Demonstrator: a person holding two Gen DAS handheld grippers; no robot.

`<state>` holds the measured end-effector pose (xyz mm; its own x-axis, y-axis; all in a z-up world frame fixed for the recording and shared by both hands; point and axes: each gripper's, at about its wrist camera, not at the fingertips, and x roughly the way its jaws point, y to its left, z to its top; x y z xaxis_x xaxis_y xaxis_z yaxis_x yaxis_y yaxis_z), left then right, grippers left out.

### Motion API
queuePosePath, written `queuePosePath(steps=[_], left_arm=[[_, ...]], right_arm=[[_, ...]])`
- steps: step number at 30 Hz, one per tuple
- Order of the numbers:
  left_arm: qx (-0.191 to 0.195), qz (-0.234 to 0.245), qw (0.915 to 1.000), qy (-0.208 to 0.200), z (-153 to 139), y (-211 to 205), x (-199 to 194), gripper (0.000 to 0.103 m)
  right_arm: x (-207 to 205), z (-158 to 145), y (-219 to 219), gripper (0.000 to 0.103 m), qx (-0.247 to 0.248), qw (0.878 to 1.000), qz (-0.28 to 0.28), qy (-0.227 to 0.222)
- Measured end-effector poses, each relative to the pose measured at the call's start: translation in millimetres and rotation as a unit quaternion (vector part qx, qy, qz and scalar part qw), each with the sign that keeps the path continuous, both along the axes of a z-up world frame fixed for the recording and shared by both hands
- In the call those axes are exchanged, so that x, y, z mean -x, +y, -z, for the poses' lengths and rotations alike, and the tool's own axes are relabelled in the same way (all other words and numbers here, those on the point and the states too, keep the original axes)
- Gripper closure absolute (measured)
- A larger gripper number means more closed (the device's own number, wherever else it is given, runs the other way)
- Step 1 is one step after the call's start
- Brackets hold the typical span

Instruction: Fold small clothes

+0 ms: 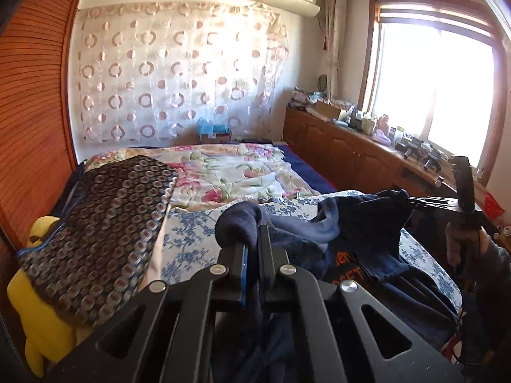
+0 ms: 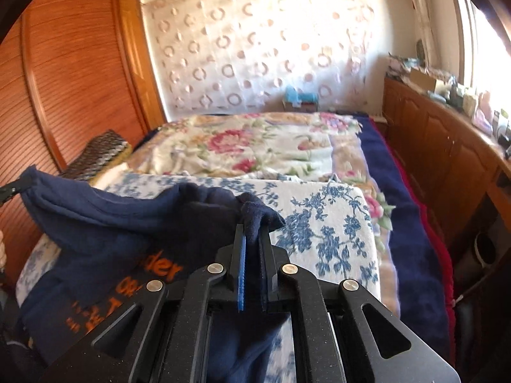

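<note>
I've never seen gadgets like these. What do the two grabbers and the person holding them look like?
Both are matte black linkage frames with round silver pins. The left gripper and right gripper each carry a blue ridged pad on one finger. A dark sleeve shows behind the right one.

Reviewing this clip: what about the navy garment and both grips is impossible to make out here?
- Orange lettering on the navy garment: folds and the right gripper cut it off in the right wrist view; creased in the left.
- Garment's lower part: hidden behind the left gripper body.
- Garment type: bunched, unclear.
- Windowsill clutter: too small, glare.
</note>
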<state>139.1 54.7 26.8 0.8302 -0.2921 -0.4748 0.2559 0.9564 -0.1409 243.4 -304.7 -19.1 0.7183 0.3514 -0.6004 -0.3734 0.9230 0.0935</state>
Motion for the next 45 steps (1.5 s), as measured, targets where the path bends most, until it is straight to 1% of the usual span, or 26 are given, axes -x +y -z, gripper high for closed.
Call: queuePosePath(steps=[2, 6, 9, 13, 15, 16, 18, 20, 21, 23, 25, 27, 30, 32, 34, 35, 37, 38, 39, 40, 41, 42, 43, 45], left_arm=[[0.000, -0.008, 0.9999, -0.008, 1.5, 6.7, 20.3, 0.101], [0.001, -0.021, 0.9997, -0.013, 10.4, 20.6, 54.9, 0.101], [0.005, -0.029, 0.9995, -0.015, 18.3, 29.8, 80.8, 0.101], [0.010, -0.037, 0.9991, -0.021, 24.8, 40.4, 118.4, 0.101], [0.021, -0.041, 0.9987, -0.021, 28.5, 45.3, 135.5, 0.101], [0.033, -0.044, 0.9983, -0.017, 31.9, 48.2, 144.2, 0.101], [0.058, -0.043, 0.9974, 0.004, 40.1, 53.8, 156.1, 0.101], [0.074, -0.039, 0.9960, 0.031, 50.7, 57.5, 163.6, 0.101], [0.064, -0.037, 0.9966, 0.035, 53.9, 55.8, 166.5, 0.101], [0.035, -0.039, 0.9980, 0.035, 59.0, 51.1, 172.6, 0.100], [0.022, -0.035, 0.9983, 0.042, 64.9, 47.3, 177.5, 0.098], [0.010, -0.033, 0.9977, 0.059, 72.2, 43.6, 177.5, 0.095], [-0.010, -0.033, 0.9979, 0.055, 74.6, 39.0, 183.1, 0.089], [-0.018, -0.032, 0.9981, 0.050, 71.7, 38.6, 186.6, 0.079], [-0.029, -0.034, 0.9977, 0.051, 68.6, 39.1, 185.0, 0.076], [-0.033, -0.031, 0.9978, 0.049, 66.3, 38.3, 184.2, 0.072], [-0.041, -0.027, 0.9977, 0.046, 64.4, 36.8, 182.2, 0.065], [-0.045, -0.026, 0.9976, 0.047, 64.7, 35.8, 180.5, 0.063], [-0.047, -0.024, 0.9974, 0.049, 64.8, 35.7, 178.3, 0.062], [-0.048, -0.022, 0.9972, 0.052, 66.0, 35.2, 175.7, 0.059], [-0.049, -0.021, 0.9971, 0.054, 67.6, 34.9, 172.9, 0.055], [-0.049, -0.021, 0.9970, 0.055, 68.5, 34.5, 170.8, 0.053], [-0.049, -0.020, 0.9969, 0.059, 70.5, 34.0, 167.3, 0.051], [-0.049, -0.018, 0.9967, 0.062, 73.4, 32.9, 161.6, 0.051]], right_arm=[[22.0, -6.2, 0.1, 0.099, 0.006, 1.000, -0.004, -0.011], [58.4, -10.1, -2.5, 0.099, 0.001, 1.000, -0.007, -0.025], [88.1, -8.4, -6.2, 0.099, -0.003, 1.000, -0.006, -0.030], [127.5, -5.2, -9.3, 0.099, 0.007, 0.999, -0.012, -0.030], [149.6, -3.0, -10.0, 0.099, 0.011, 0.999, -0.017, -0.029], [156.6, -1.9, -10.8, 0.099, 0.012, 0.999, -0.021, -0.026], [173.6, 0.1, -13.2, 0.099, 0.022, 0.999, -0.022, -0.025], [188.6, 2.9, -17.0, 0.099, 0.012, 1.000, -0.025, -0.015], [195.8, 6.7, -18.2, 0.099, 0.012, 1.000, -0.028, -0.005], [210.6, 16.1, -17.1, 0.099, 0.035, 0.999, -0.033, 0.003], [218.8, 24.9, -22.0, 0.099, 0.045, 0.998, -0.032, 0.016], [221.8, 34.1, -26.3, 0.099, 0.051, 0.998, -0.029, 0.031], [223.0, 45.9, -30.0, 0.099, 0.054, 0.997, -0.027, 0.055], [226.2, 50.8, -29.4, 0.099, 0.065, 0.996, -0.027, 0.058], [225.7, 52.1, -28.9, 0.098, 0.065, 0.996, -0.025, 0.061], [226.7, 52.2, -28.0, 0.098, 0.067, 0.996, -0.026, 0.060], [229.5, 48.7, -25.4, 0.095, 0.076, 0.995, -0.028, 0.050], [230.6, 44.4, -24.9, 0.090, 0.079, 0.996, -0.026, 0.044], [230.3, 40.9, -25.0, 0.080, 0.080, 0.996, -0.025, 0.039], [230.6, 37.0, -25.6, 0.074, 0.078, 0.996, -0.025, 0.033], [230.4, 31.5, -26.6, 0.061, 0.073, 0.997, -0.024, 0.024], [229.7, 27.0, -27.5, 0.052, 0.071, 0.997, -0.022, 0.017], [228.5, 23.3, -27.8, 0.051, 0.071, 0.997, -0.018, 0.010], [222.4, 16.0, -26.7, 0.050, 0.068, 0.998, -0.017, -0.002]])
